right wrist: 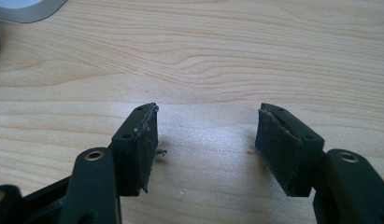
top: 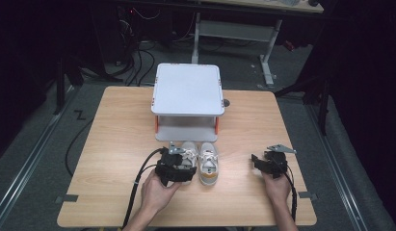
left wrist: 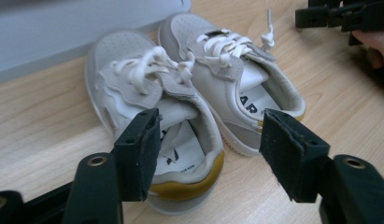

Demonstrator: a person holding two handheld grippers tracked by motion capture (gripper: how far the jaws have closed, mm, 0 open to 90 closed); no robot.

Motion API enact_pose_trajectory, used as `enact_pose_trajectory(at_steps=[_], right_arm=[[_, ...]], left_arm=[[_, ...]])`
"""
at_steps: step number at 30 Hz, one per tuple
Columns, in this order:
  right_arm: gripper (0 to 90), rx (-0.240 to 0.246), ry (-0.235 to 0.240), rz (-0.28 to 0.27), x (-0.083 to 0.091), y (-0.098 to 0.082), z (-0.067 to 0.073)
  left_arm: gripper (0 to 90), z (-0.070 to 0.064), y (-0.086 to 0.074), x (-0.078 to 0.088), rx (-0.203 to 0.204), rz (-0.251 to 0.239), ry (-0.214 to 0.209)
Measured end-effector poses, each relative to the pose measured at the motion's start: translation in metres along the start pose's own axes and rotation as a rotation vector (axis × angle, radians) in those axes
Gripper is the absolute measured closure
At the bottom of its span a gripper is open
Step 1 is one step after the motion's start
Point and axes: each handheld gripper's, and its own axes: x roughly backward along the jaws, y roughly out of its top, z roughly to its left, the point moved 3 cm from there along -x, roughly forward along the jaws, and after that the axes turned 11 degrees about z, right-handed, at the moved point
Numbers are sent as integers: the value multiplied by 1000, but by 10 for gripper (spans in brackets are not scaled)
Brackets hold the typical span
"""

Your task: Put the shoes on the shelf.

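Observation:
Two small white shoes with yellow heels stand side by side, toes toward a white stand. The left shoe (top: 188, 153) (left wrist: 147, 93) has my left gripper (top: 178, 161) (left wrist: 210, 121) above its heel. The jaws stand open; one pad (left wrist: 143, 149) hangs over the shoe's opening, and the other pad (left wrist: 288, 154) is in front of the right shoe's heel. Neither pad presses on anything. The right shoe (top: 208, 164) (left wrist: 236, 74) lies free. My right gripper (top: 260, 161) (right wrist: 208, 112) stands open over bare wood to the right of the shoes, with nothing between its pads.
A white two-tier stand (top: 187, 89) (left wrist: 63, 32) (right wrist: 21, 11) sits at the table's back centre, just behind the shoes. The wooden table (top: 113, 144) has free room on both sides. A desk frame and cables stand on the floor beyond.

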Motion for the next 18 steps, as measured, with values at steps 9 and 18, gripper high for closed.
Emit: enact_pose_trajectory(at_steps=[9, 18], right_arm=[[384, 9, 4, 0, 0, 0, 1], [384, 6, 7, 0, 0, 0, 0]], left_arm=[[441, -3, 6, -18, 31, 54, -8], [394, -6, 13, -28, 86, 73, -81]])
